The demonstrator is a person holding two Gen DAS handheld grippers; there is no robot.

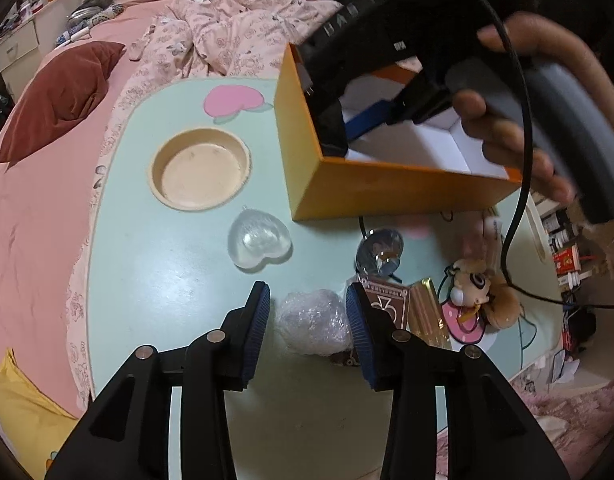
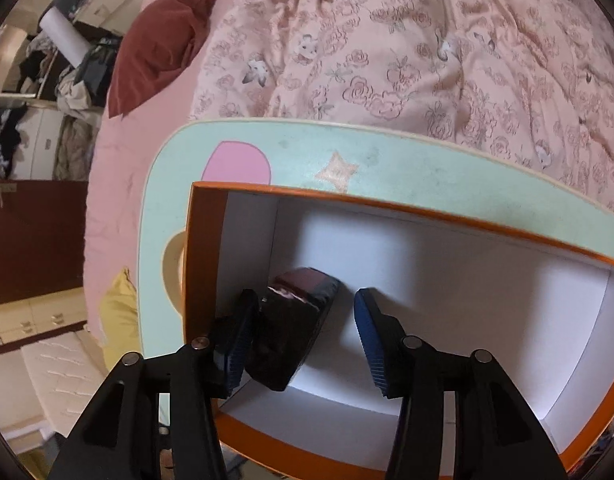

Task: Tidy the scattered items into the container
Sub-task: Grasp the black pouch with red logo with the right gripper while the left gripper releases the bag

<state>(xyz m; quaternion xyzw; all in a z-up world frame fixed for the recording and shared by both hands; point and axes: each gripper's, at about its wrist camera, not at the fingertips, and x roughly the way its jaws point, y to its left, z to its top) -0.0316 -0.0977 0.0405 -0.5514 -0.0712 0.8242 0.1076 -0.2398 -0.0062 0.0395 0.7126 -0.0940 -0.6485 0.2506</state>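
In the left wrist view my left gripper [image 1: 307,288] points down at the mint-green table [image 1: 167,280], open around a crumpled ball of clear plastic wrap [image 1: 313,322]. The ball lies on the table against the right pad, with a small gap to the left pad. In the right wrist view my right gripper [image 2: 305,296] is inside the orange box [image 2: 427,212] with its white lining. A dark glossy block [image 2: 295,328] leans on its left finger, well apart from the right pad. From the left wrist view the orange box [image 1: 387,184] stands at the back right.
On the table lie a clear heart-shaped case [image 1: 259,244], a shiny round badge [image 1: 381,250], a brown card [image 1: 387,304], a gold box [image 1: 429,312] and a plush doll keychain [image 1: 479,288]. A round beige recess [image 1: 201,168] is sunk into the table. Pink bedding surrounds it.
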